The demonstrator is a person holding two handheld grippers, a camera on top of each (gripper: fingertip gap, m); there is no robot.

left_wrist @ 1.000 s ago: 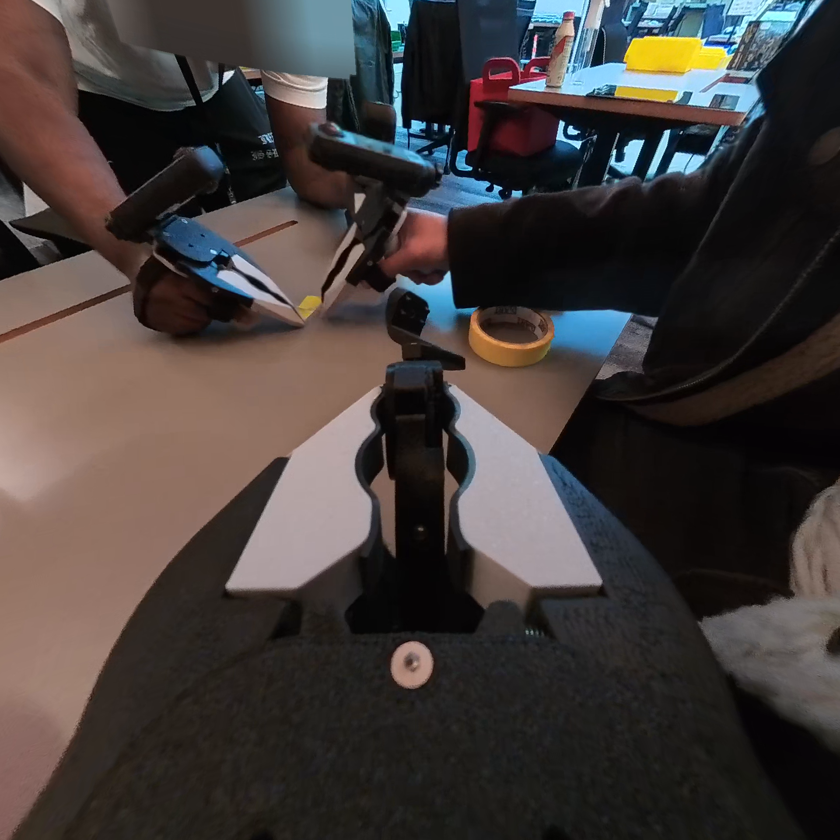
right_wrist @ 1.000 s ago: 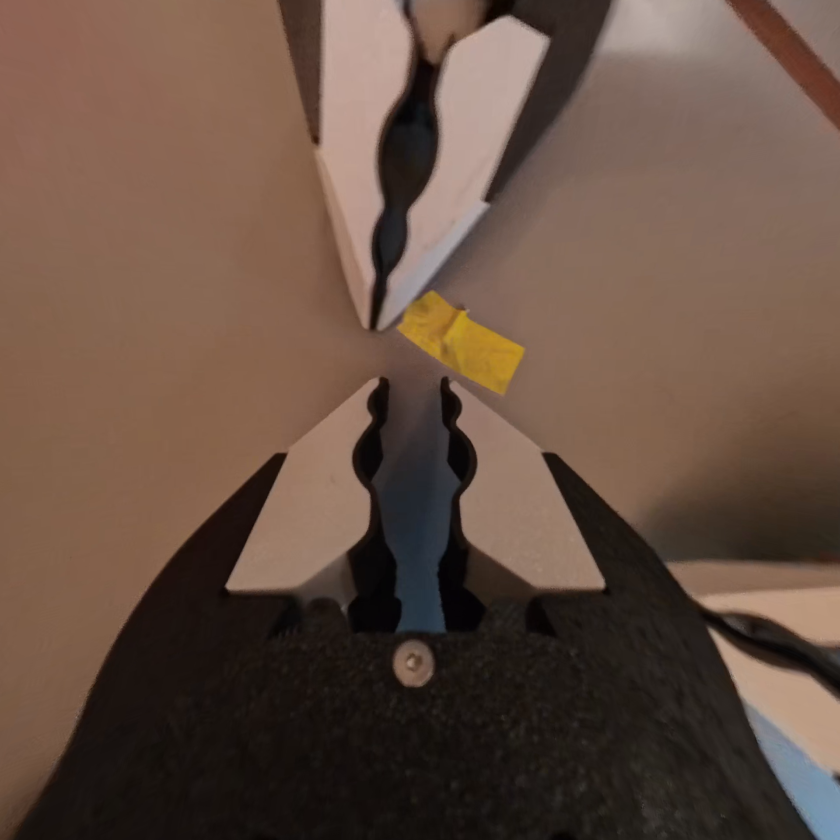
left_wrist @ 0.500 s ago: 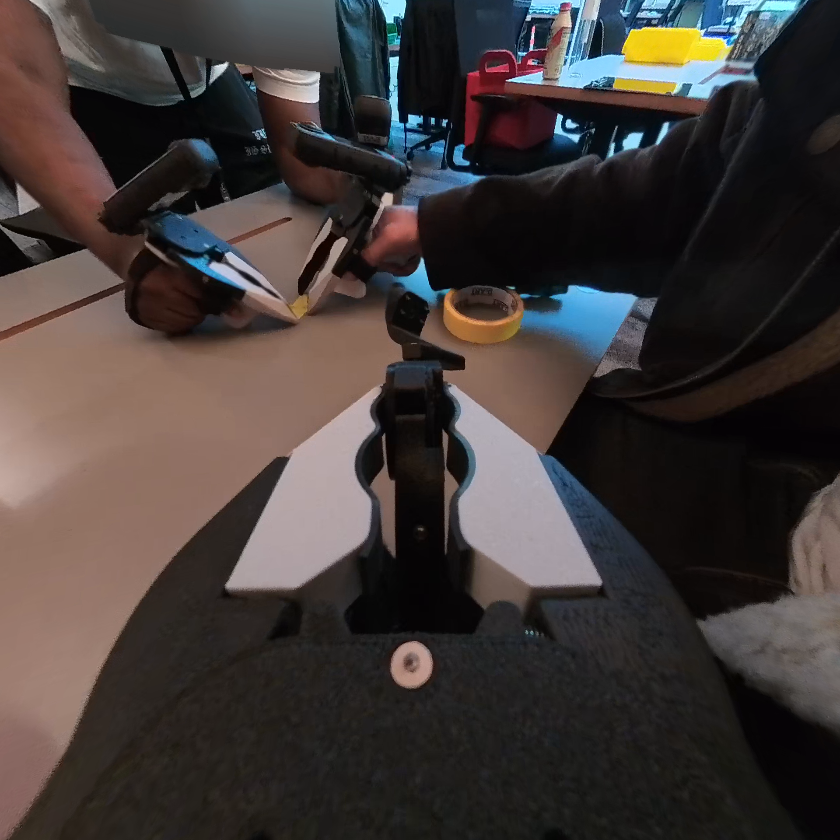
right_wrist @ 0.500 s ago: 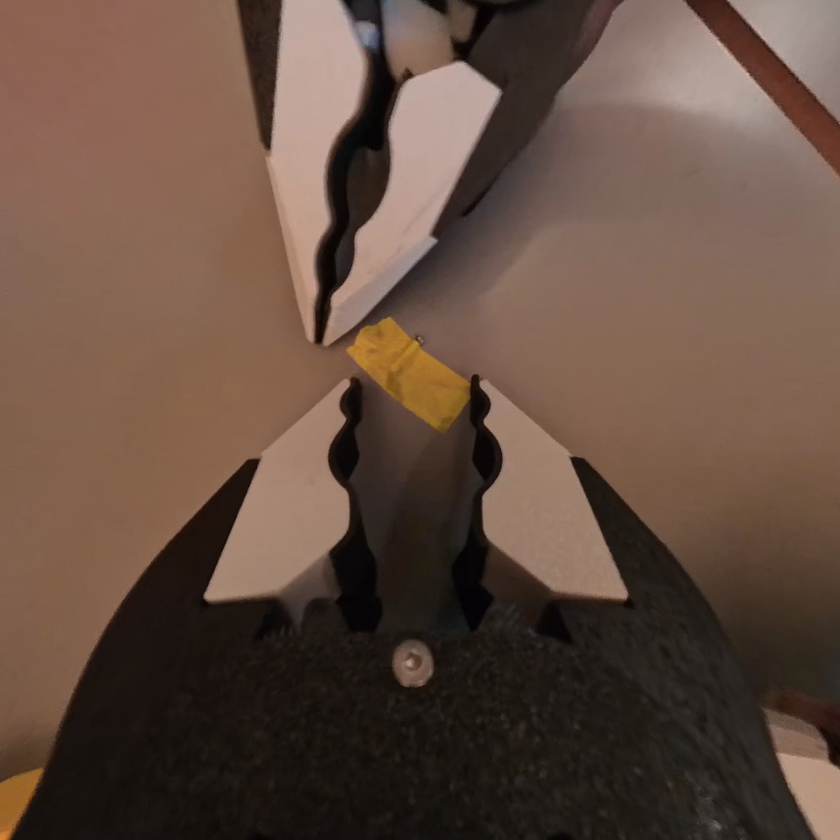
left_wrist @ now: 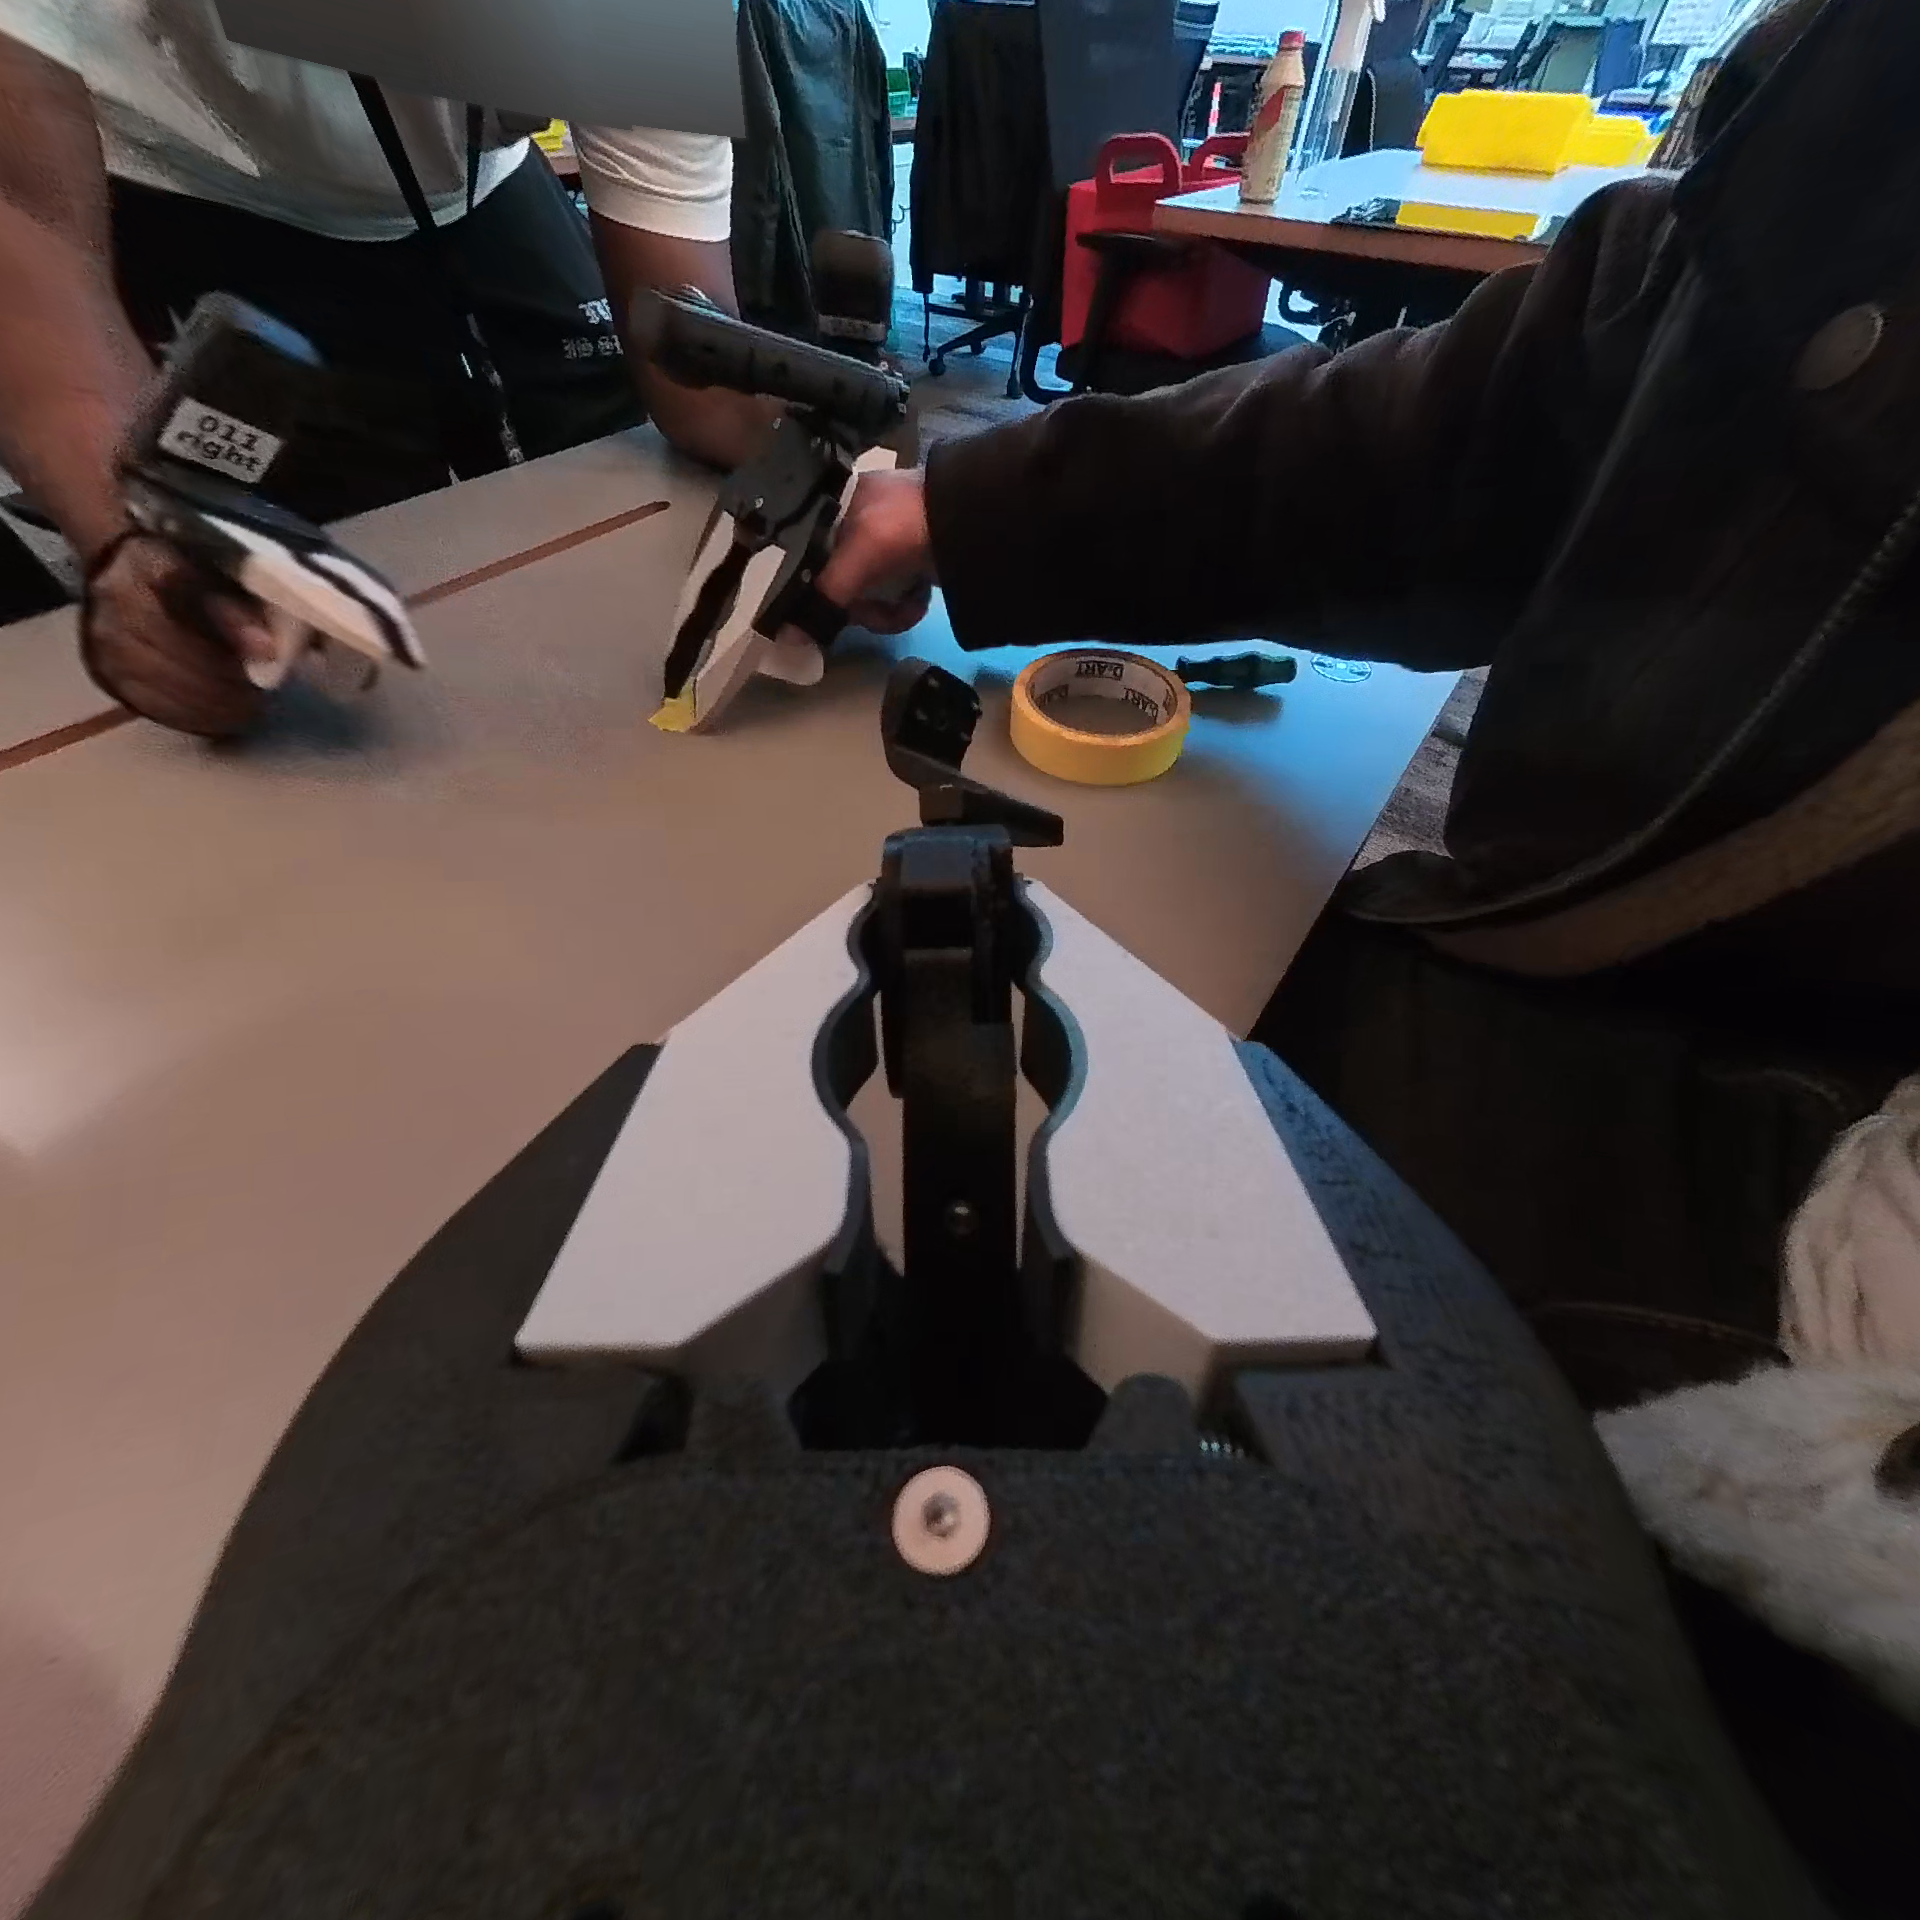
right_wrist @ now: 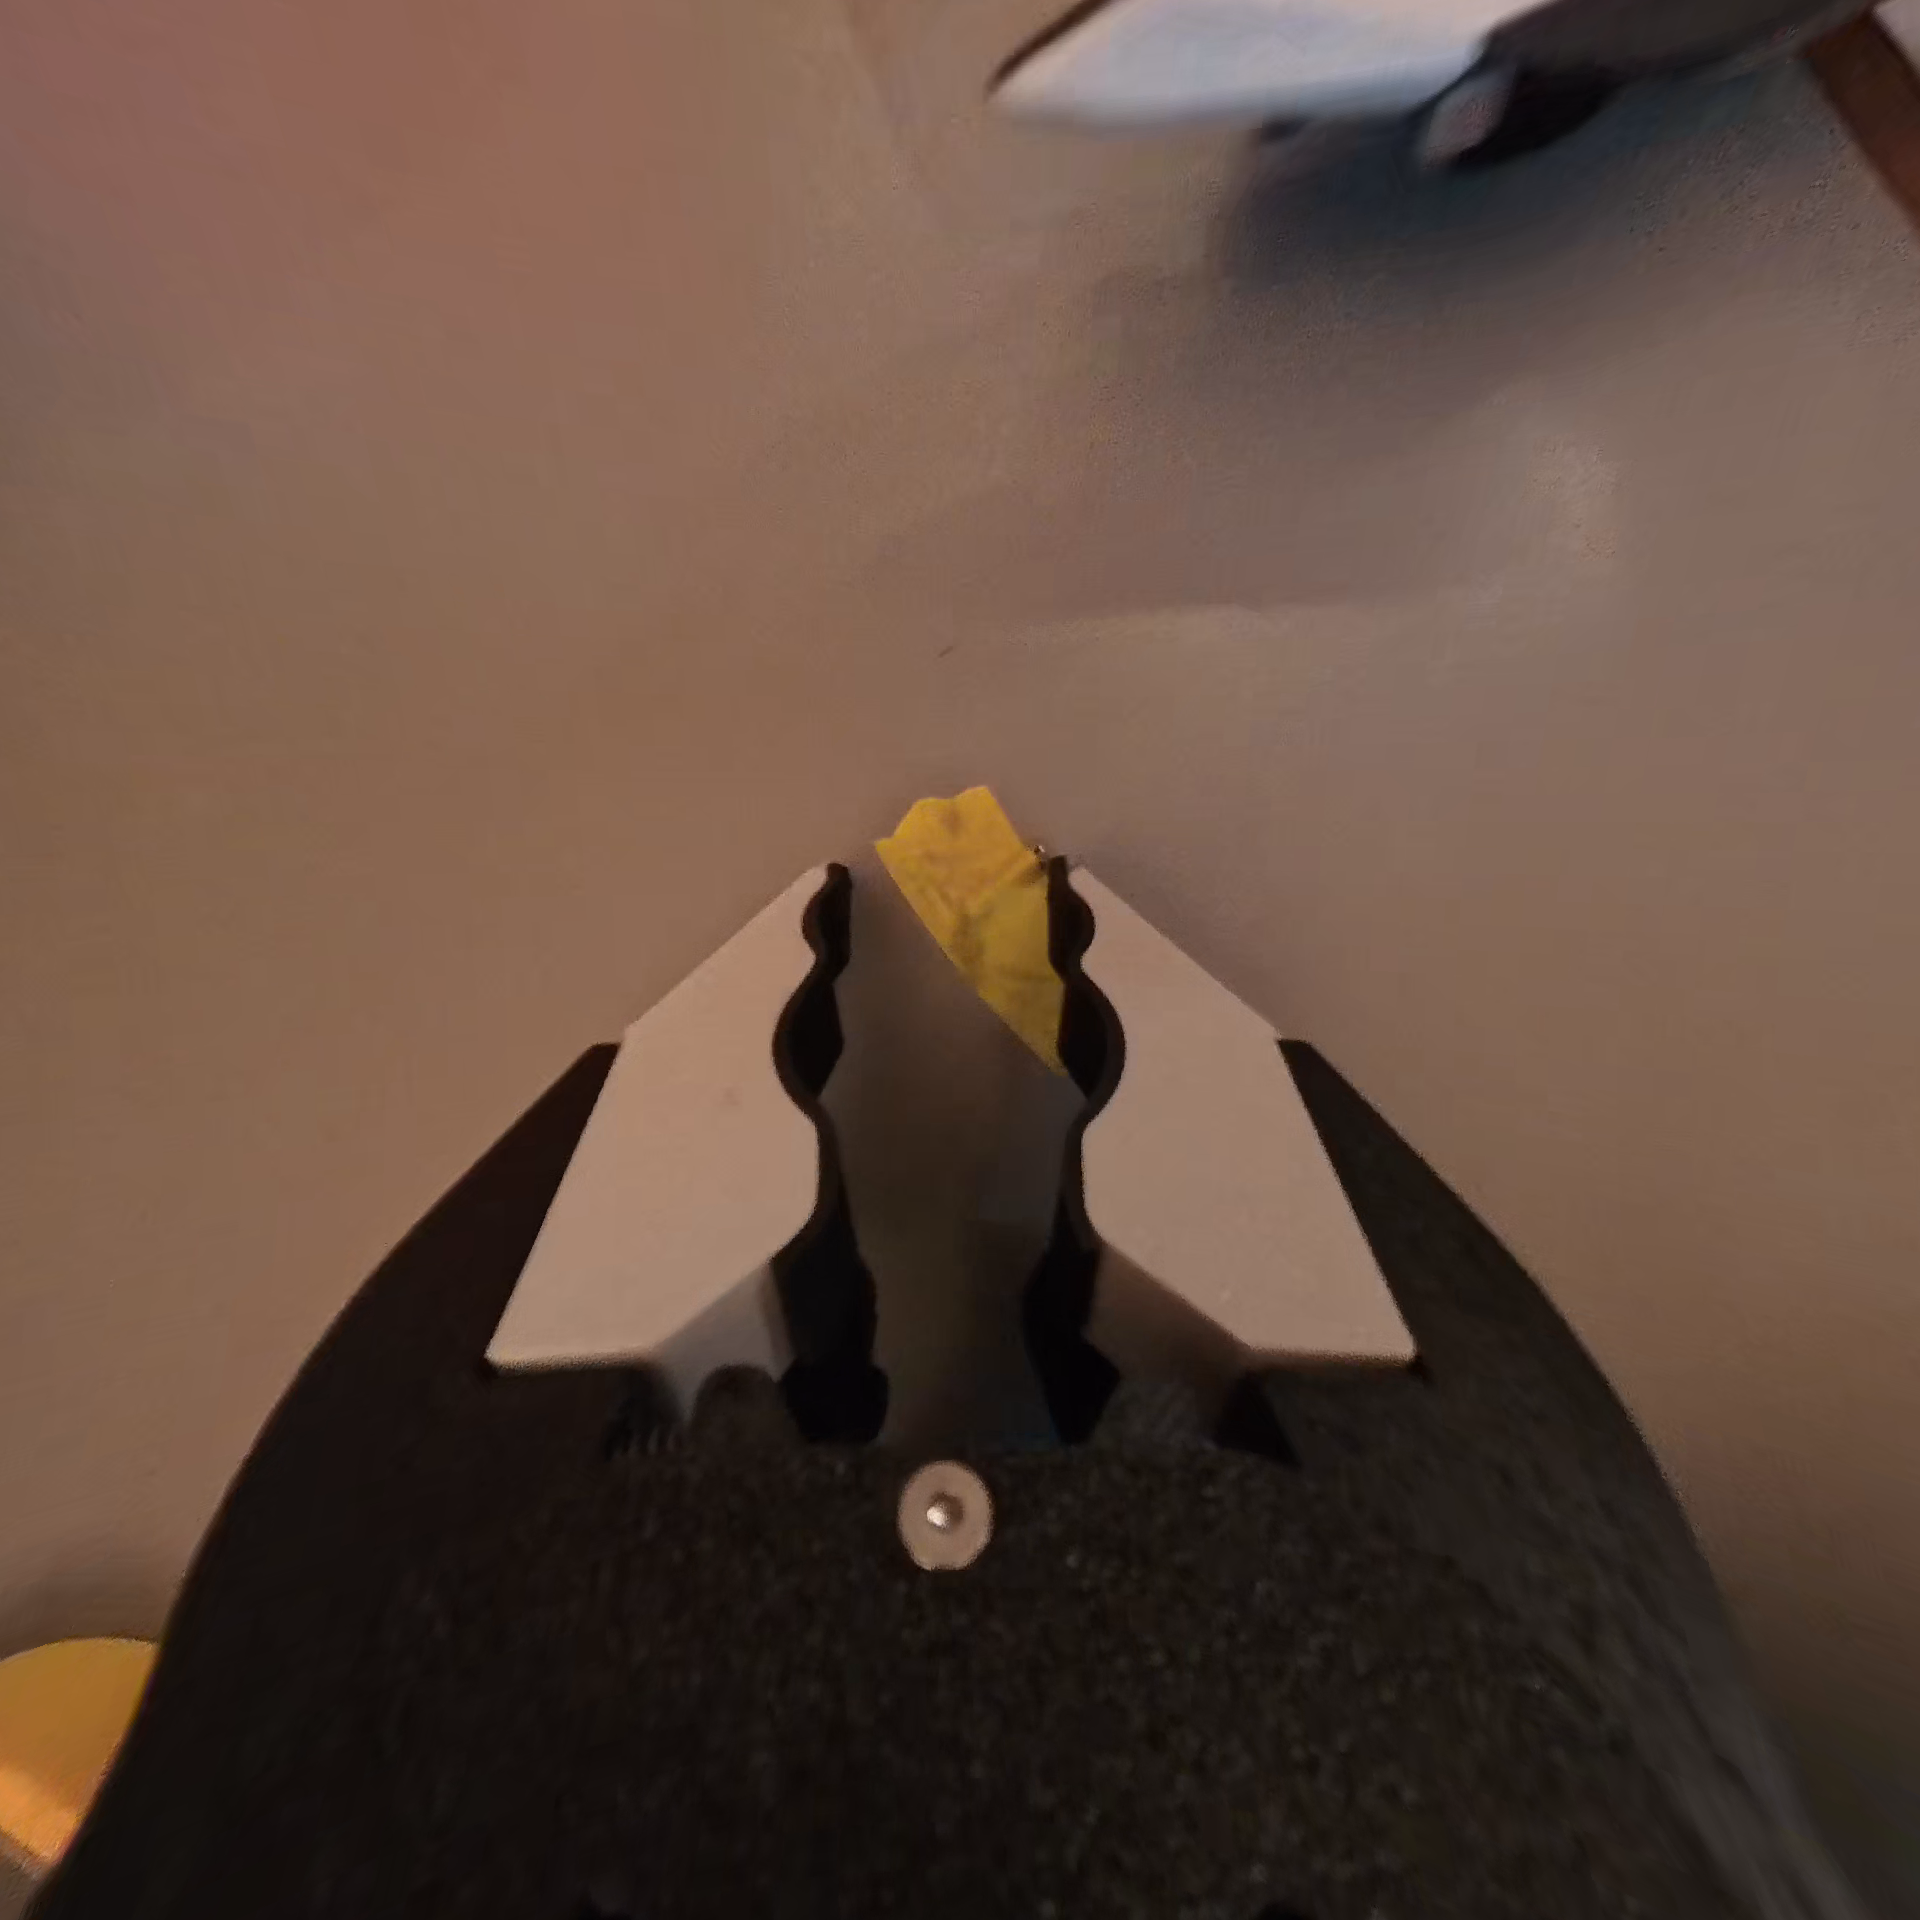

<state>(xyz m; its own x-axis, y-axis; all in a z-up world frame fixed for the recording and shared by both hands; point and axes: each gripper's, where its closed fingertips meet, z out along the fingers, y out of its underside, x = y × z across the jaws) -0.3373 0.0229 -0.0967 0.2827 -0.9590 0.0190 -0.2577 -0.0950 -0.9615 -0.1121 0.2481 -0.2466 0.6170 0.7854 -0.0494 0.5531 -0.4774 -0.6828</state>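
On the smooth grey table [left_wrist: 312, 987], the left gripper [left_wrist: 948, 883] is clamped around a black plastic bracket [left_wrist: 951, 1039]. The right gripper [right_wrist: 948, 883] sits released, wavy white fingers [right_wrist: 717, 1101] straddling crinkly yellow tape [right_wrist: 977, 914] lying flat.

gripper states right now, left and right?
Left gripper: shut on a black bracket.
Right gripper: open, fingers straddling the yellow tape piece on the table.

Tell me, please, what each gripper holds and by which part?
Left gripper: shut on a black bracket, mid-stem. Right gripper: open, holding nothing; yellow tape piece between its fingers.
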